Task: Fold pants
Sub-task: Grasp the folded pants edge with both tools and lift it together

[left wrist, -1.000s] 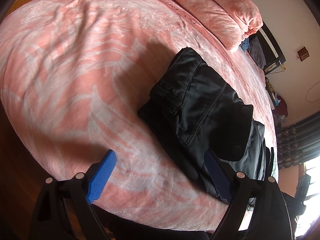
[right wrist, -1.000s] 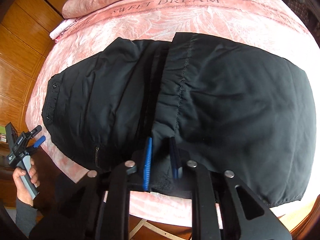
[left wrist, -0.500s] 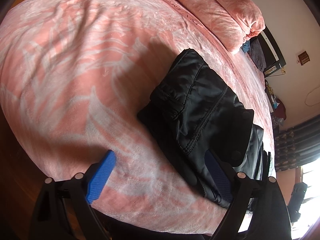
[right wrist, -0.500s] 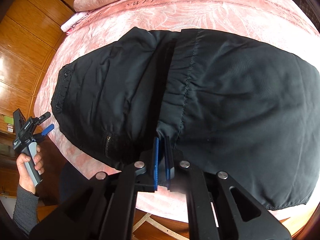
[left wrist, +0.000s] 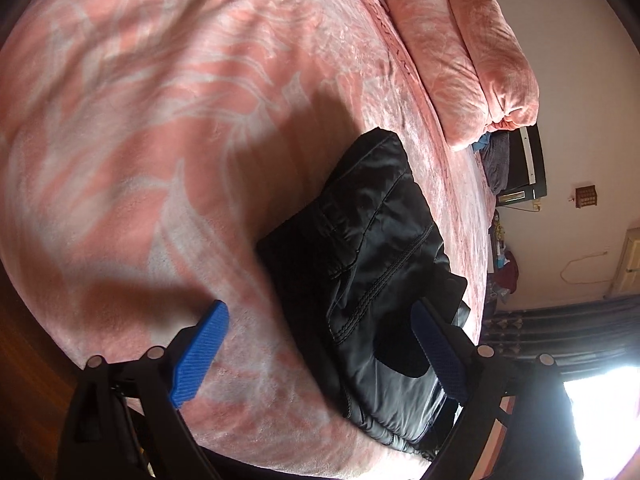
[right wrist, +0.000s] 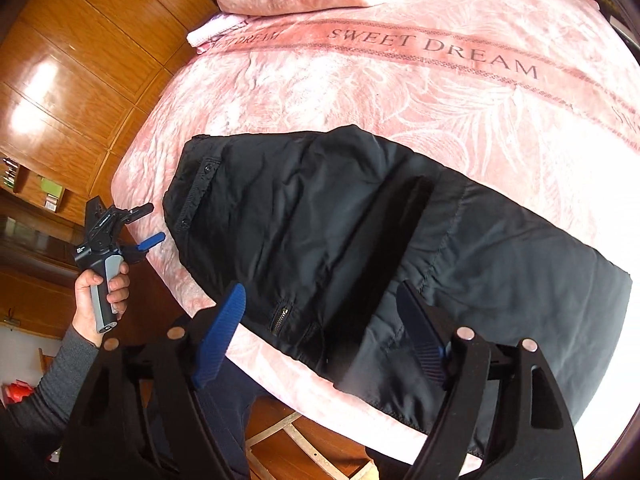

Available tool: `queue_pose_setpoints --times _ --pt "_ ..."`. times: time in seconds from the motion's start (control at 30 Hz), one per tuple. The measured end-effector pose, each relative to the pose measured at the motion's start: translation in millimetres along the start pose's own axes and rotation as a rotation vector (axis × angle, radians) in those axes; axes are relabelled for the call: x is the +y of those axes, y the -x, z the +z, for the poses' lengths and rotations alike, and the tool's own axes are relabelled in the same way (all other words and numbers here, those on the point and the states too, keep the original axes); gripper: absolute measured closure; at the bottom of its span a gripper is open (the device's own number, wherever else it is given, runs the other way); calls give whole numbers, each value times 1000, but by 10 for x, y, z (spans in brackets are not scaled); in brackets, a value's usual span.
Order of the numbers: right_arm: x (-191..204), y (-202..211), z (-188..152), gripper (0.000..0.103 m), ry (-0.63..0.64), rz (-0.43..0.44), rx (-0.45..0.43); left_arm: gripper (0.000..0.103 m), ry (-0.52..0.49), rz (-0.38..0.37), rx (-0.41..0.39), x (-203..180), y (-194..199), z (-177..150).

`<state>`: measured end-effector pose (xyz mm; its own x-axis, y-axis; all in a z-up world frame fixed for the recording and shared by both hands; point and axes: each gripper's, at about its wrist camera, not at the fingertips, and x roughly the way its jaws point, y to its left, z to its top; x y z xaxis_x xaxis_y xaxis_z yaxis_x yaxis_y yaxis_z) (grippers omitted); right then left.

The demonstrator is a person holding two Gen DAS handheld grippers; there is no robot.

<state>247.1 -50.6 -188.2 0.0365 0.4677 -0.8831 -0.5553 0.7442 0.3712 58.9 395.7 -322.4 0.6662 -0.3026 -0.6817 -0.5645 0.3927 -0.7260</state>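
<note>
Black pants [right wrist: 360,240] lie folded flat on the pink bed, waistband with snaps at the left, a dark fold crease down the middle. In the left wrist view the pants [left wrist: 372,272] lie at the right, seen from the waistband end. My right gripper [right wrist: 324,340] is open and empty, just above the pants' near edge. My left gripper [left wrist: 320,348] is open and empty above the bed's corner, its right finger over the waistband; it also shows in the right wrist view [right wrist: 148,224], held off the bed's left edge.
The pink bedspread [right wrist: 400,80] reads "SWEET DREAM". A folded pink quilt [left wrist: 472,52] lies at the head. Wooden wardrobe panels [right wrist: 60,80] stand to the left. The bed's edge and the floor [right wrist: 304,448] are right below my right gripper.
My right gripper has opened, let go of the pants' fold and pulled back and up. The fold now lies flat. My left gripper has shifted slightly, still open.
</note>
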Motion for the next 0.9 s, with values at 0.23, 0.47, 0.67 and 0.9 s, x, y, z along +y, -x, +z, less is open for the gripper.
queue_pose_setpoints --times 0.23,0.47,0.67,0.9 --pt "300 -128 562 13 96 126 96 10 39 -52 10 -68 -162 64" --pt "840 -642 1368 12 270 168 205 22 136 -122 -22 57 -252 69" --pt "1446 -1465 1988 12 440 197 363 47 196 -144 -58 237 -255 1" --pt "1965 -2468 2368 12 557 239 543 48 248 -196 -88 382 -250 -33"
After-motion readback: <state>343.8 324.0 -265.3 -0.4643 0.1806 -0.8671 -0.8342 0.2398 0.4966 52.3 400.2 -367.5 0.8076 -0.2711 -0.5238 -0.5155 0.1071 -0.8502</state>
